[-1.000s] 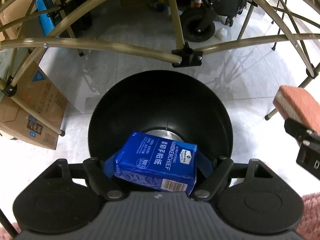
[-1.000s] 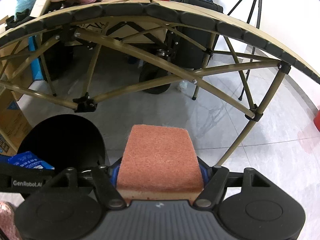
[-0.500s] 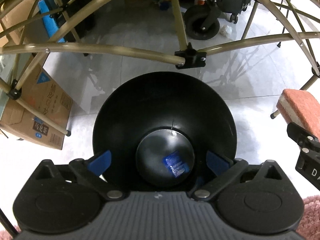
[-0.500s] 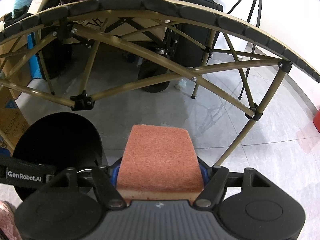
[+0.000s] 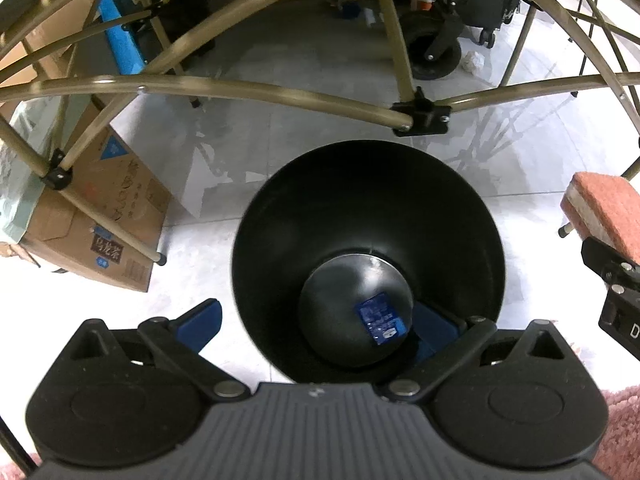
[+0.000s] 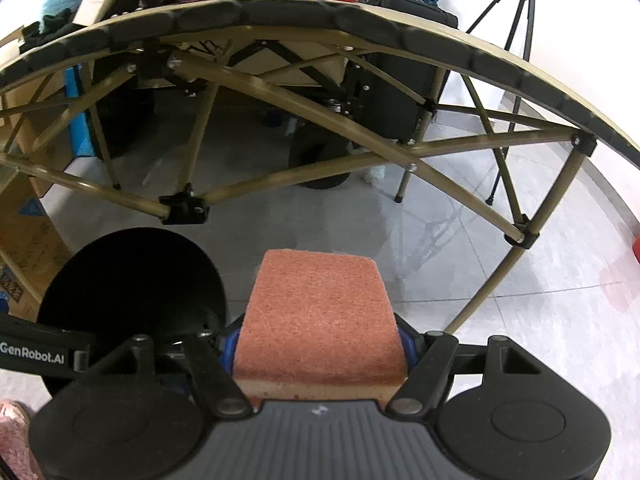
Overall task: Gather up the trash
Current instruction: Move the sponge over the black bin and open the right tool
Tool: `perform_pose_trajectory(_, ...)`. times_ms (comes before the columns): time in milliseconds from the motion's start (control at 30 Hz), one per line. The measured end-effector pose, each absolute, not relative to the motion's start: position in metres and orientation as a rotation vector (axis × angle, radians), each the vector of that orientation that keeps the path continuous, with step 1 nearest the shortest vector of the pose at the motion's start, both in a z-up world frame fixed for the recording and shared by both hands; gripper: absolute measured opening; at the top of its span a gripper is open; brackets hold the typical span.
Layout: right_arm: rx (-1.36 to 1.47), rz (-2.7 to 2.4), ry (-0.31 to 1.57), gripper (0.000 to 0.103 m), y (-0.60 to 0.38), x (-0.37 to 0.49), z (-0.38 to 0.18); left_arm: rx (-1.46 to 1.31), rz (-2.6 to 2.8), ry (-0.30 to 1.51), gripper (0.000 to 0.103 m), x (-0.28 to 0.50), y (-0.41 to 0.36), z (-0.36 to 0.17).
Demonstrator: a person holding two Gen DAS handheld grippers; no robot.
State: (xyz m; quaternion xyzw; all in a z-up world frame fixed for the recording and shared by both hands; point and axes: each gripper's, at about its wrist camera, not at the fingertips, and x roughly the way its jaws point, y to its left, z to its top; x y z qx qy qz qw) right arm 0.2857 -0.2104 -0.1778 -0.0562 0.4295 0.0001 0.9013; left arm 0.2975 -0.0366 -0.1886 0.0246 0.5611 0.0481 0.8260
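A black round bin [image 5: 280, 216] stands on the pale tiled floor, under the edge of a folding table. At its bottom lies a blue tissue pack [image 5: 379, 317]. My left gripper [image 5: 316, 322] hangs over the bin's near rim, open wide and empty; one blue pad [image 5: 200, 324] is outside the rim, the other inside. My right gripper [image 6: 320, 350] is shut on an orange-pink sponge [image 6: 320, 320], held above the floor to the right of the bin [image 6: 132, 276]. That sponge [image 5: 600, 208] also shows at the right edge of the left wrist view.
Olive metal table struts [image 5: 240, 92] cross just above and behind the bin. A cardboard box [image 5: 104, 216] leans at the left. A black wheeled case [image 6: 384, 92] and a tripod [image 6: 516, 20] stand behind. Pink rug [image 5: 624, 424] lies at the lower right.
My left gripper opened and let go of the blue tissue pack, which dropped to the bottom of the bin. The right gripper kept still with the sponge.
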Motion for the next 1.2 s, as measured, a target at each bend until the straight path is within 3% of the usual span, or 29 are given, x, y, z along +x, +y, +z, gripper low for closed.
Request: perform_pose_trajectory(1200,-0.173,0.262,0.957,0.069,-0.087,0.288,-0.189,-0.012,0.338,1.214,0.103,0.253,0.076,-0.173)
